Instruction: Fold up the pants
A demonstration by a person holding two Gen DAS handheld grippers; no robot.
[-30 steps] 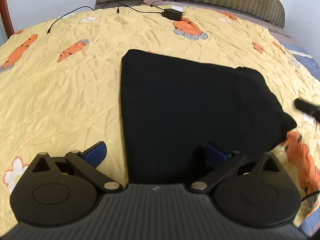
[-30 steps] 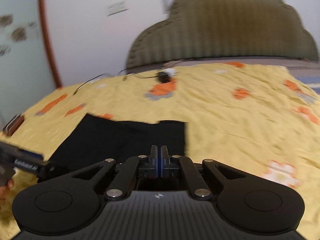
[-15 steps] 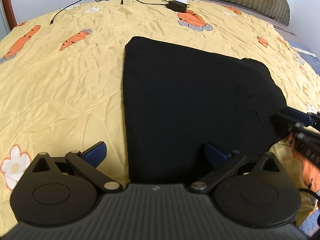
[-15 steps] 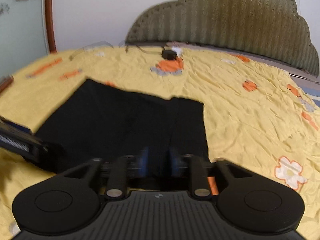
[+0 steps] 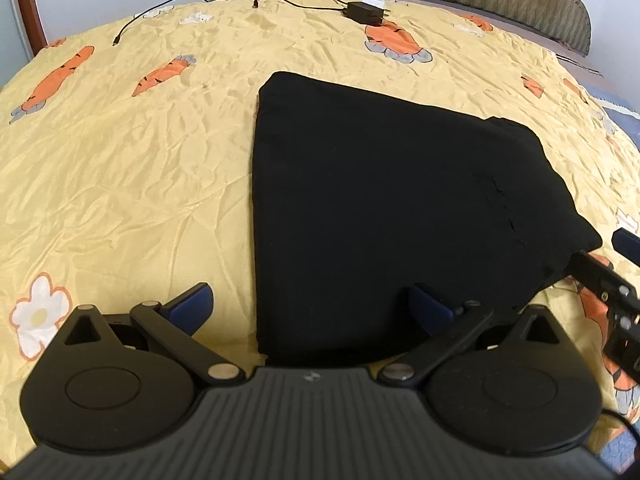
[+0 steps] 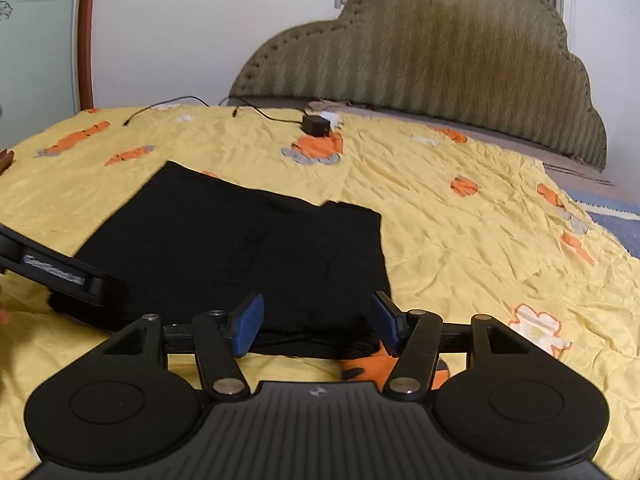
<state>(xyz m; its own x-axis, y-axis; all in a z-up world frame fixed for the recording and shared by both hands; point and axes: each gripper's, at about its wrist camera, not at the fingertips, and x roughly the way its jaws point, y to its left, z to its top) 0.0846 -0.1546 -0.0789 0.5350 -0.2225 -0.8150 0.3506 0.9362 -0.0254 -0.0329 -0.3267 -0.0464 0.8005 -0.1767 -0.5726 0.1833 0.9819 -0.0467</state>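
Two grippers sit at the near edge of the pants (image 5: 384, 200), which lie flat as a black, already folded panel on the yellow bedsheet (image 5: 120, 160). The left gripper (image 5: 308, 304) has its jaws wide, one blue pad over bare sheet and the other over the cloth, the near-left corner between them but not pinched. The right gripper (image 6: 316, 320) is at the near-right corner; its jaws are opening, with the cloth's edge lying between the pads and nothing clamped.

Judging by how they stand, the step in hand is lining up both grippers for the next fold. What that calls for is for each to slide its lower pad under all the layers at its corner, close firmly, then lift together and carry the near edge toward the far one. The stack looks thick on the right, so a shallow bite may catch only the top layer.

No containers appear; only a charger (image 6: 316, 125) and its cable lie far up the sheet near the headboard (image 6: 440, 60).
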